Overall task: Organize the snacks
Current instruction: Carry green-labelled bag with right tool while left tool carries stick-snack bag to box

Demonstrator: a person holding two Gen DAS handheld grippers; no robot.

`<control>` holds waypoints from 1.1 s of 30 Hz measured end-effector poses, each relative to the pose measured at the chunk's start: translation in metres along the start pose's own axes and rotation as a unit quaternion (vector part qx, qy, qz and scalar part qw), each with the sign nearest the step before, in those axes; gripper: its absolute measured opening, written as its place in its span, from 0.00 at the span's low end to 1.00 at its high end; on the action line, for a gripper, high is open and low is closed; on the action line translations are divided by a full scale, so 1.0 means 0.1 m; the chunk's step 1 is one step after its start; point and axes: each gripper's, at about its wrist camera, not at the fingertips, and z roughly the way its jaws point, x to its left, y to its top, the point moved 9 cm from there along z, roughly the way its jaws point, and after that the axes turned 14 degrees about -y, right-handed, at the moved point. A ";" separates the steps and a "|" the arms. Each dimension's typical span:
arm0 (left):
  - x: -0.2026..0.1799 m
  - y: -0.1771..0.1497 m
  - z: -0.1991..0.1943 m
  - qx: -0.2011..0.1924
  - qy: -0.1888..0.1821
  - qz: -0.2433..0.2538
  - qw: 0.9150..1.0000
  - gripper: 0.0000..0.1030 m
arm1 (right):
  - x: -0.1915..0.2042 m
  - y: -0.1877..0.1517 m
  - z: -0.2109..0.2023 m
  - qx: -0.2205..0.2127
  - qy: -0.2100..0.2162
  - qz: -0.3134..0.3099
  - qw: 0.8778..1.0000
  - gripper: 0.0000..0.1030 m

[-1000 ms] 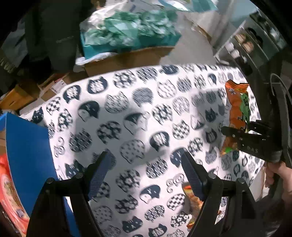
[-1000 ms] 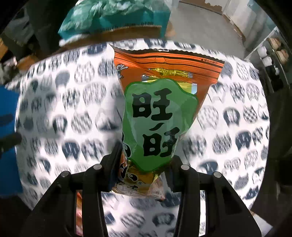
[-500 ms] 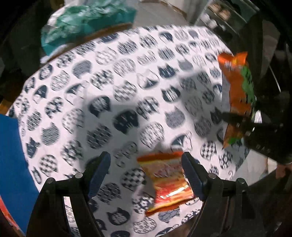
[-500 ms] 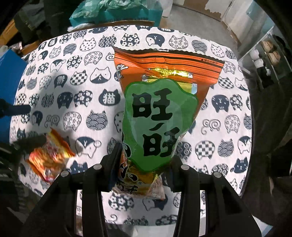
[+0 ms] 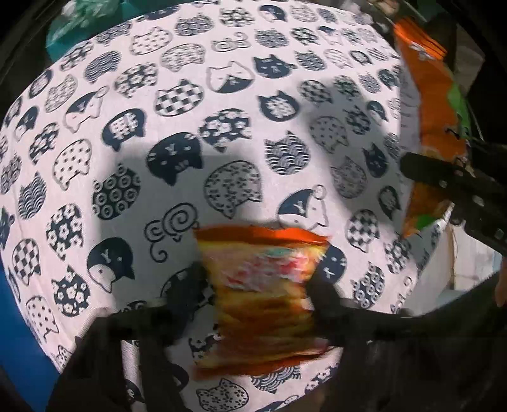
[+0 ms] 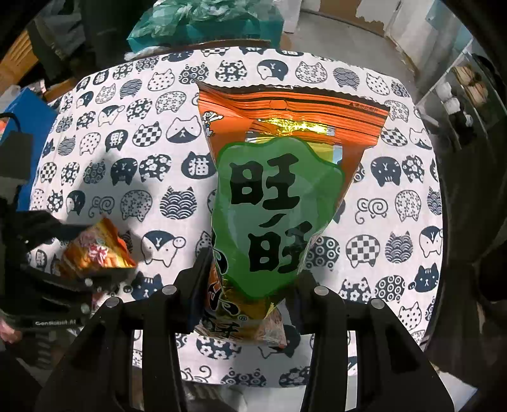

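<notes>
Both wrist cams – share tablecloth.

An orange-and-green snack bag stands upright; a small orange-yellow snack packet sits blurred beside it.

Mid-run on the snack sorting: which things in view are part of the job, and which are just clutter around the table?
Part of the job:
- orange-and-green snack bag, held in the right gripper
- small orange snack packet, between the left gripper fingers
- blue box at the table's left edge, probably

Just lying about:
- teal plastic bags behind the table
- shelf unit
</notes>
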 end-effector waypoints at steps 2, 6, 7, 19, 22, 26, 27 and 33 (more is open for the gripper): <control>-0.01 0.00 -0.04 -0.003 -0.002 0.005 1.000 0.46 | 0.03 0.01 -0.01 -0.002 -0.001 -0.004 1.000 0.40; 0.02 0.00 -0.20 -0.021 0.010 0.019 1.000 0.45 | 0.10 0.05 -0.06 -0.011 -0.007 -0.017 1.000 0.40; 0.01 0.01 -0.25 -0.028 0.016 0.023 0.999 0.45 | 0.12 0.07 -0.08 -0.014 -0.010 -0.019 1.000 0.40; 0.09 0.05 -1.04 -0.107 0.089 0.046 0.989 0.45 | 0.30 0.24 -0.42 -0.053 -0.001 -0.028 0.998 0.40; 0.11 0.01 -1.20 -0.126 0.104 0.052 0.985 0.45 | 0.38 0.29 -0.55 -0.067 0.005 -0.033 0.997 0.40; 0.10 -0.02 -1.41 -0.152 0.122 0.059 0.979 0.45 | 0.51 0.35 -0.72 -0.084 0.014 -0.041 0.996 0.40; 0.11 -0.05 -1.48 -0.158 0.127 0.060 0.977 0.45 | 0.54 0.36 -0.76 -0.088 0.016 -0.043 0.995 0.40; 0.21 -0.21 -1.83 -0.189 0.146 0.059 0.969 0.45 | 0.82 0.45 -1.00 -0.110 0.031 -0.062 0.992 0.40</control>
